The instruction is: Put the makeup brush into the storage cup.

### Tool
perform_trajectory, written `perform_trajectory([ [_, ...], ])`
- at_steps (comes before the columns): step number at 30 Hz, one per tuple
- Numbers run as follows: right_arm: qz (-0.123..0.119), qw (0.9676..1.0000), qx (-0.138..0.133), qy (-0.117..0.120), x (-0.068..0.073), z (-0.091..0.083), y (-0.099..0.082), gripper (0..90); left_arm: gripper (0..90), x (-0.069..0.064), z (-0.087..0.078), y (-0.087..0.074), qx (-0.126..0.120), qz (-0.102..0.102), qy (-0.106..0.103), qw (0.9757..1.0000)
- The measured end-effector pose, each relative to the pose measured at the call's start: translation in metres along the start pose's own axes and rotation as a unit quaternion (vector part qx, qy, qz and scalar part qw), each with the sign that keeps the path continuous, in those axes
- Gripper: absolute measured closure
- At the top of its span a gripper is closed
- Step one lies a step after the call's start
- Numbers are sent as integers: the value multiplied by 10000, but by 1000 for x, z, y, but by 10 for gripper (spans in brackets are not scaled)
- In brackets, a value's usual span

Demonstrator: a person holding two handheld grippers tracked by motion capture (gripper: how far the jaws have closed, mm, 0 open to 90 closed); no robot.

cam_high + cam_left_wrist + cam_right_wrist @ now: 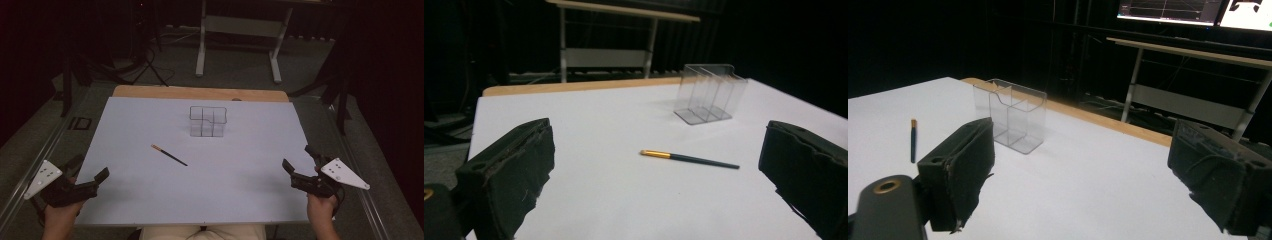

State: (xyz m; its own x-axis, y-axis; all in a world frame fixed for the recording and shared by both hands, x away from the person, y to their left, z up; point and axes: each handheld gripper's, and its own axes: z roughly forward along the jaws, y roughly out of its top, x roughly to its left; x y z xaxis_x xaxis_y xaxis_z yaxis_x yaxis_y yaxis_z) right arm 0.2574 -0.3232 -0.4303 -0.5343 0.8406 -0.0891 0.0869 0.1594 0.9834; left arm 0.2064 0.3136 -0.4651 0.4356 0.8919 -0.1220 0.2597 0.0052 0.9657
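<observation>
L gripper (89,168) sits at the near-left corner of the white table (150,200), held in the person's left hand (60,212); jaws spread wide, nothing btwn them, pads touching nothing. In the left gripper view the two black jaws stand far apart w/ bare table btwn, and the brush (689,159) lies ahead of them, flat on the surface, well apart from either pad. R gripper (299,159) is at the near-right edge, in the right hand (321,207); also wide open and empty, jaws pointing in toward the table centre. Brush (169,155) = thin dark handle w/ gold ferrule, lying diagonal near mid-table, ferrule end toward far-left, closer to the L gripper than the R. Clear acrylic organizer (207,121) stands upright beyond it, toward the far edge, w/ several compartments, apart from the brush. In the right gripper view the organizer (1010,115) is just past the left jaw, brush (913,140) further off at left.
</observation>
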Motion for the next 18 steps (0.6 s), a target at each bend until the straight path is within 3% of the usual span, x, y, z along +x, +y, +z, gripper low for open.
perform_trajectory([
  [2,-7,10000,5,23,1,0,0,117,23,1,3,5,138,100,-116,9998],
  [7,-16,10000,15,24,1,1,0,116,21,7,5,18,205,122,-276,9993],
  [9,-15,10000,14,23,1,1,0,117,21,12,5,29,226,192,-435,9986],
  [13,60,10000,13,66,1,1,1,117,21,17,5,39,233,272,-526,9980],
  [18,75,9999,3,74,1,1,1,117,21,21,10,50,420,445,-609,9963],
])
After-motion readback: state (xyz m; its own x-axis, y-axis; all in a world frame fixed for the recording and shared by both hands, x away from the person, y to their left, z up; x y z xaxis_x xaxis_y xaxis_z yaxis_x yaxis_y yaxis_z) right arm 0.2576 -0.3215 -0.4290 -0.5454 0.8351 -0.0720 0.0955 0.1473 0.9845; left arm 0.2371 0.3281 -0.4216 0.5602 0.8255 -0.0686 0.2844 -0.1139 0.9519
